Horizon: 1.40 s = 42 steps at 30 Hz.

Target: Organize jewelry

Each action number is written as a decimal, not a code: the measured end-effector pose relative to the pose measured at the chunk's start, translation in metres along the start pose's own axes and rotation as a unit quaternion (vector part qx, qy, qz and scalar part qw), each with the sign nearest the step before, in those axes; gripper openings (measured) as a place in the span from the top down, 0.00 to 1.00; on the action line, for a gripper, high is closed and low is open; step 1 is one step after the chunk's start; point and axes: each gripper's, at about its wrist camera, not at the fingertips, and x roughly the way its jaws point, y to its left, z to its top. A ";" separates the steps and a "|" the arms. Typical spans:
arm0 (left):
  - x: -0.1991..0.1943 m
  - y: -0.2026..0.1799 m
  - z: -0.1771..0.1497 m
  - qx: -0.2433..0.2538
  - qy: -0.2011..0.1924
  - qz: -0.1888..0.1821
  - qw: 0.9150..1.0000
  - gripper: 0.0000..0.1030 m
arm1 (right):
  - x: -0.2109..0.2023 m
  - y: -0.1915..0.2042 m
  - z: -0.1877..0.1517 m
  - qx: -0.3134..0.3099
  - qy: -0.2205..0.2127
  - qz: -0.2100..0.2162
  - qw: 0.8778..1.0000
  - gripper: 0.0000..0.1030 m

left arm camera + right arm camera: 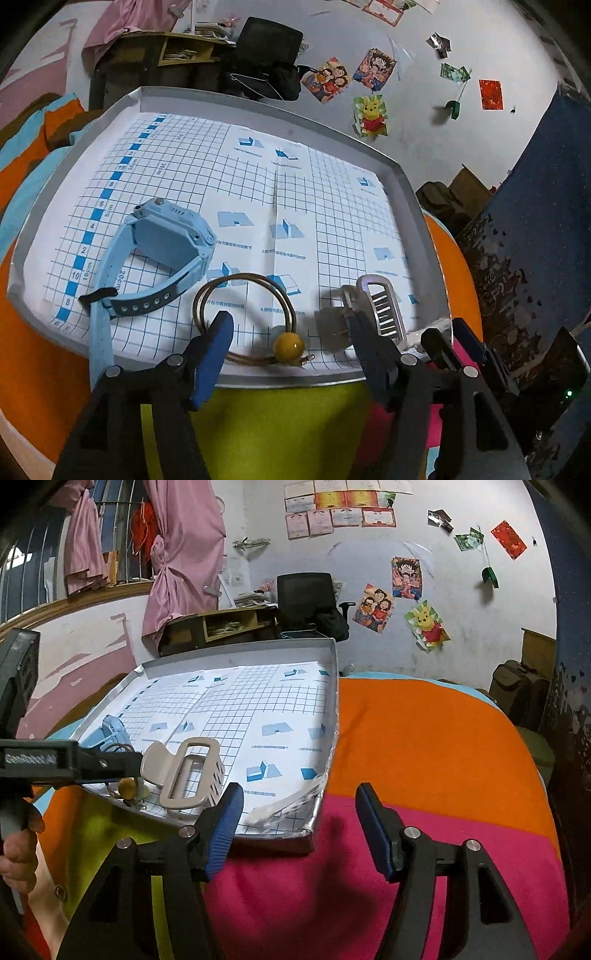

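The shallow grey tray [400,192] with gridded paper lies on a bright striped blanket [424,738]. At the tray's near edge, the left gripper [288,332] partly hides a thin gold wire bangle with a yellow bead [289,345] and, right of it, a beige plastic hair claw [380,306] whose long axis runs away from the camera. Jaws spread, gripping nothing. The right gripper [299,812] is spread over the blanket.

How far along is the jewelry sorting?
Done: blue watch, beaded bangle and hair claw all lie in the gray tray. In hand: nothing; left tongs and right tongs stand open and empty. Left: tidier arrangement, perhaps.
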 end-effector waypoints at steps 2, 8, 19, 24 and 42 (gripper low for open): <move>-0.009 -0.002 -0.003 0.004 -0.009 0.000 1.000 0.34 | -0.001 -0.003 0.000 0.006 -0.001 0.001 1.000 0.39; -0.053 -0.016 -0.012 0.023 -0.075 -0.001 0.997 0.16 | -0.021 -0.009 -0.001 0.023 -0.025 -0.002 0.999 0.31; -0.173 -0.033 -0.054 0.056 -0.232 0.060 0.969 0.00 | -0.123 -0.014 0.011 0.074 -0.117 0.012 0.990 0.13; -0.219 -0.036 -0.088 0.076 -0.272 0.091 0.955 0.00 | -0.170 -0.001 0.002 0.075 -0.145 0.019 0.986 0.08; -0.330 -0.013 -0.206 0.080 -0.320 0.124 0.936 0.00 | -0.324 0.059 -0.080 0.027 -0.204 0.021 0.978 0.01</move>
